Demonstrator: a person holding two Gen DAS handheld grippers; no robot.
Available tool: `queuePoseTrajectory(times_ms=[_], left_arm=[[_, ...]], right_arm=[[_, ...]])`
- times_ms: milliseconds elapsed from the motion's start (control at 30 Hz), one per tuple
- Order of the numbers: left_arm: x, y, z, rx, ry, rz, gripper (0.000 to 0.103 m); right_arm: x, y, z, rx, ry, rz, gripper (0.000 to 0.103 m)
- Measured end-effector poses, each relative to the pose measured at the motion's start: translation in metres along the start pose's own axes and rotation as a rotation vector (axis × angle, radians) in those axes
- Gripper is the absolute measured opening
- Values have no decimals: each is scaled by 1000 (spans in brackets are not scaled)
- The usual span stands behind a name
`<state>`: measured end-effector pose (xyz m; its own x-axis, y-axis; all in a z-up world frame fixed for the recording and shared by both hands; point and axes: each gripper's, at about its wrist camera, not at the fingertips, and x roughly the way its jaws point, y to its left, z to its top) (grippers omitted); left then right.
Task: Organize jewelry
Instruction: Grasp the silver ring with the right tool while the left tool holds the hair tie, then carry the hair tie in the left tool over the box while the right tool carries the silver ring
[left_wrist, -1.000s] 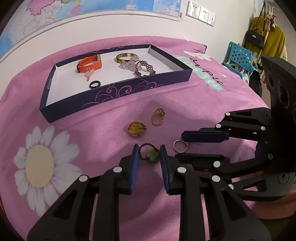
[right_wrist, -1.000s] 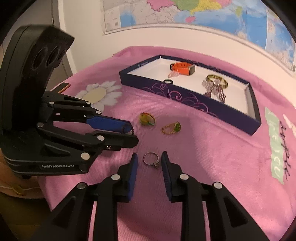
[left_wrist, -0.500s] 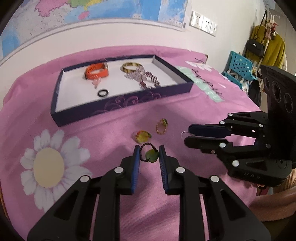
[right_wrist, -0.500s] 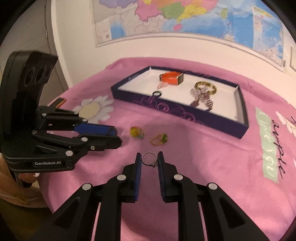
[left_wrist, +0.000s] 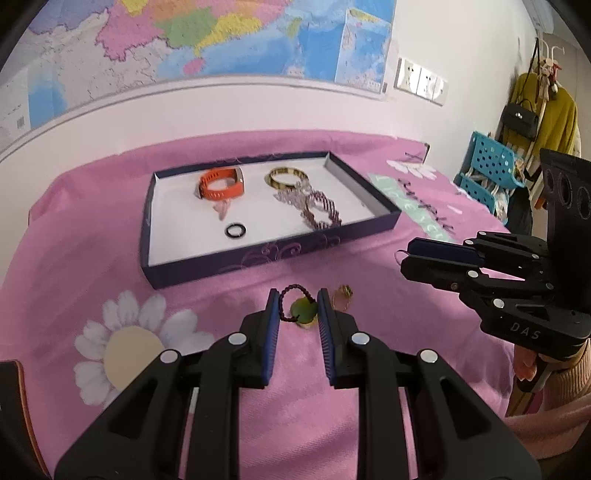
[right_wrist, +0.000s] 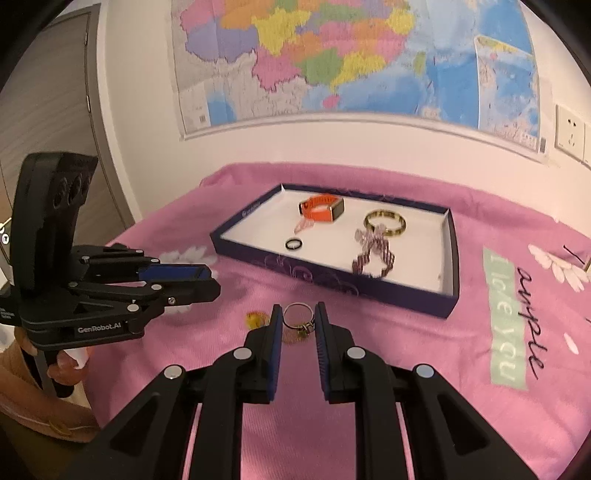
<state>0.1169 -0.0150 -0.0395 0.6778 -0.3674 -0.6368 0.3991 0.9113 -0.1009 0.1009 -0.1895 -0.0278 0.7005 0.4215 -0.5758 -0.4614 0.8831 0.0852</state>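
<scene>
My left gripper (left_wrist: 295, 306) is shut on a dark beaded ring with a green stone (left_wrist: 302, 313) and holds it above the pink cloth. To its right, my right gripper (right_wrist: 298, 317) is shut on a thin silver ring (right_wrist: 296, 314), also lifted. Beyond both stands the purple tray (left_wrist: 258, 254) with a white floor. It holds an orange band (left_wrist: 221, 183), a gold bangle (left_wrist: 286, 176), purple bracelets (left_wrist: 319, 210) and a small black ring (left_wrist: 235, 231). A gold ring (left_wrist: 341, 297) and a yellow-stone ring (right_wrist: 256, 319) lie on the cloth below the grippers.
The pink cloth (right_wrist: 424, 350) covers the whole table, which ends at a wall with a map. A blue perforated basket (left_wrist: 487, 173) and hanging clothes stand off the right side. A dark flat object (left_wrist: 11, 387) lies at the left edge.
Both grippers closed on their rings and rose off the cloth with them, tilting up so the tray and wall sit lower in view. The other two rings stayed on the cloth.
</scene>
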Motion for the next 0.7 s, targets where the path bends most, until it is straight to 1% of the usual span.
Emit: queuePoseTrajectory(times_ms=[133,267,467,700], left_arm=[[-9,5,8,-12,-40,11,21],[-17,12,20,-25,-89,30,21],[-20,19,34,-28,-122,48,21],[-14,22,47,-16,-139,74,21]], right_arm=[[-7,-2,10,-4,-41,-8,16],[-8,-4,18,-15,-62,-17,16],[-7,-8,33,-30,-83,-30,16],[1,-17,44,-31,-84,-42,16]])
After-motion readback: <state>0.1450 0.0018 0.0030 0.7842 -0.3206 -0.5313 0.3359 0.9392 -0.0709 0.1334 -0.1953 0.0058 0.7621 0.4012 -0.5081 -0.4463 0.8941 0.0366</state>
